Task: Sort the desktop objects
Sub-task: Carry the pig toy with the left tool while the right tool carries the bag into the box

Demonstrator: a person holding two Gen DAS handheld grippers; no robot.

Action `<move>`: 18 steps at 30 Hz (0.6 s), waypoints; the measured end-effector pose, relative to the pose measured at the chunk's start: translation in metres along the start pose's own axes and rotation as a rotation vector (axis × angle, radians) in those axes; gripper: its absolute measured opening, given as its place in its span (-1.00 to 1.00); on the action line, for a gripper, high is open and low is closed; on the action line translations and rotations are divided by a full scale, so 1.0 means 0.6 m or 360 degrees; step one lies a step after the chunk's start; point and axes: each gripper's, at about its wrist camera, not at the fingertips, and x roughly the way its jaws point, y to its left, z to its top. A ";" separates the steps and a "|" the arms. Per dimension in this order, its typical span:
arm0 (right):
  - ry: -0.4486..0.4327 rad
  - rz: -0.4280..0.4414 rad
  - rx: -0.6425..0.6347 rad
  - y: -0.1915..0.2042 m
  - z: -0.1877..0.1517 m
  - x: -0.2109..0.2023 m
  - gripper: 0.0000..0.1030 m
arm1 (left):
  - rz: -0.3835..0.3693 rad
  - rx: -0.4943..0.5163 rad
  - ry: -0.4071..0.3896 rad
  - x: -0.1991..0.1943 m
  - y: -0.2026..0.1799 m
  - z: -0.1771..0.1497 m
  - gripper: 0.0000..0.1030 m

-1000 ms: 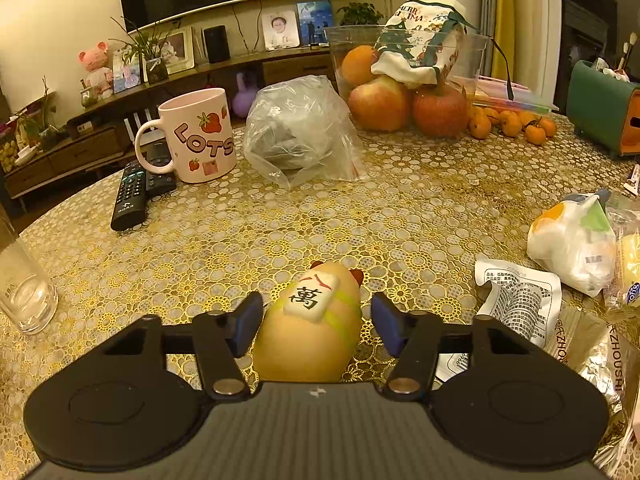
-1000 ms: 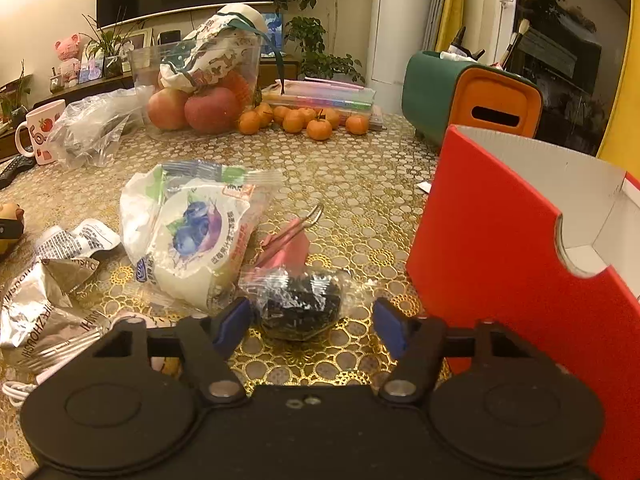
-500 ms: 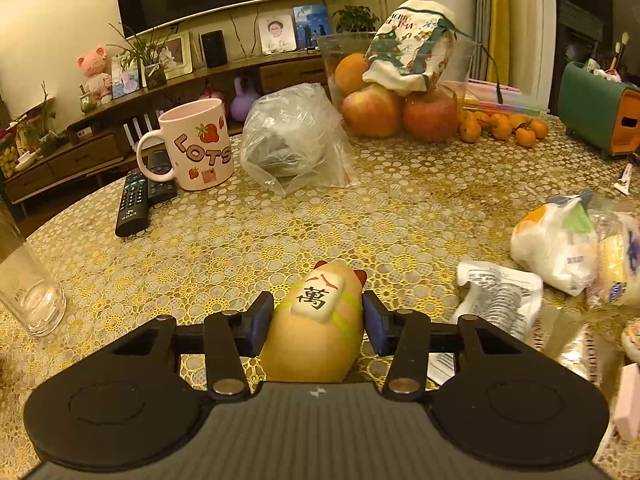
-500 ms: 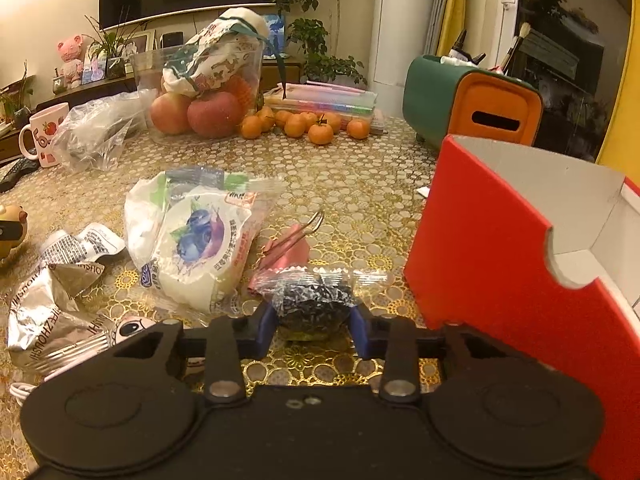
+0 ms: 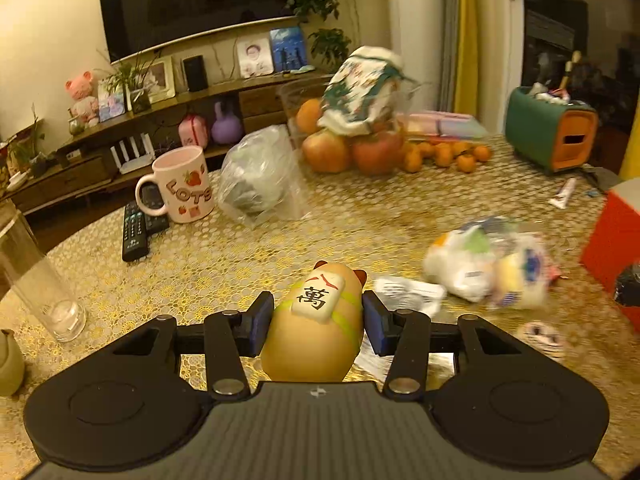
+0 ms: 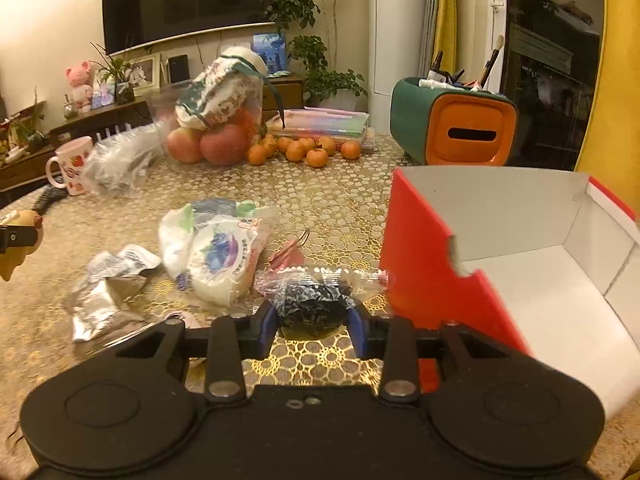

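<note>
The left gripper point(image 5: 318, 322) has its blue-padded jaws narrowed onto a yellow egg-shaped toy figurine with a white mahjong tile on its back point(image 5: 316, 326), both pads pressing its sides; the toy appears raised off the gold lace-patterned tablecloth point(image 5: 208, 256). From the right wrist camera the same toy shows at the far left edge, clamped in a black jaw.

The right gripper point(image 6: 312, 326) is closed to a narrow gap on a small dark snack in a clear crinkled wrapper point(image 6: 314, 300), pads on both sides, held just beside the near red wall of an open red cardboard box with a white inside point(image 6: 424, 276).

Counted on the table: one pink mug with strawberry print point(image 5: 186, 188), two black remote controls point(image 5: 138, 226) side by side, one clear drinking glass point(image 5: 44, 280), one clear plastic bag with dark contents point(image 5: 260, 178), one clear container of apples and an orange topped by a printed cloth bag point(image 5: 352, 128), and about nine small tangerines point(image 6: 304, 148) in a loose cluster. Near the middle lie one white blueberry-print packet point(image 6: 224, 258), one crumpled silver foil wrapper point(image 6: 100, 300), one pink binder clip point(image 6: 290, 252), and one green and orange desk organiser holding brushes point(image 6: 452, 128)
</note>
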 end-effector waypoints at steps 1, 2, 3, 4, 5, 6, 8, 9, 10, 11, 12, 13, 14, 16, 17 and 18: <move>-0.0005 0.0008 -0.0002 -0.003 0.003 -0.012 -0.32 | -0.0006 0.0003 -0.0002 -0.011 -0.007 0.002 -0.10; -0.0010 0.0012 -0.0007 -0.005 0.005 -0.022 -0.32 | -0.0010 0.0003 0.0000 -0.022 -0.014 0.004 -0.10; -0.0017 0.0022 -0.0011 -0.008 0.008 -0.036 -0.32 | -0.0012 0.0000 0.0003 -0.031 -0.022 0.005 -0.10; -0.0024 0.0031 -0.0014 -0.010 0.010 -0.046 -0.32 | -0.0020 0.0000 0.0005 -0.041 -0.029 0.006 -0.10; -0.0034 0.0043 -0.0018 -0.013 0.013 -0.058 -0.32 | -0.0032 0.0003 0.0004 -0.051 -0.038 0.007 -0.10; -0.0046 0.0052 -0.0025 -0.017 0.016 -0.072 -0.32 | -0.0045 0.0008 0.0004 -0.061 -0.046 0.007 -0.10; -0.0059 0.0069 -0.0023 -0.025 0.021 -0.093 -0.32 | -0.0070 0.0026 0.0005 -0.080 -0.065 0.009 -0.10; -0.0067 0.0085 -0.0017 -0.030 0.025 -0.106 -0.32 | -0.0088 0.0035 0.0002 -0.090 -0.075 0.011 -0.10; -0.0075 0.0092 -0.0014 -0.035 0.029 -0.116 -0.32 | -0.0107 0.0043 -0.0003 -0.100 -0.084 0.012 -0.10; -0.0087 0.0099 -0.0012 -0.040 0.032 -0.127 -0.32 | -0.0125 0.0050 -0.0008 -0.110 -0.093 0.014 -0.10; -0.0103 0.0106 -0.0008 -0.046 0.036 -0.139 -0.32 | -0.0145 0.0060 -0.0014 -0.119 -0.104 0.015 -0.10; -0.0114 0.0111 -0.0007 -0.050 0.038 -0.147 -0.32 | -0.0164 0.0069 -0.0019 -0.128 -0.115 0.016 -0.10; -0.0123 0.0114 -0.0013 -0.055 0.041 -0.157 -0.32 | -0.0182 0.0077 -0.0021 -0.137 -0.125 0.018 -0.10; -0.0128 0.0114 -0.0016 -0.064 0.044 -0.171 -0.32 | -0.0224 0.0091 -0.0024 -0.152 -0.145 0.023 -0.10; -0.0130 0.0119 -0.0012 -0.069 0.045 -0.178 -0.32 | -0.0244 0.0098 -0.0026 -0.159 -0.155 0.024 -0.09; -0.0131 0.0120 -0.0010 -0.075 0.046 -0.184 -0.32 | -0.0261 0.0106 -0.0029 -0.167 -0.165 0.026 -0.09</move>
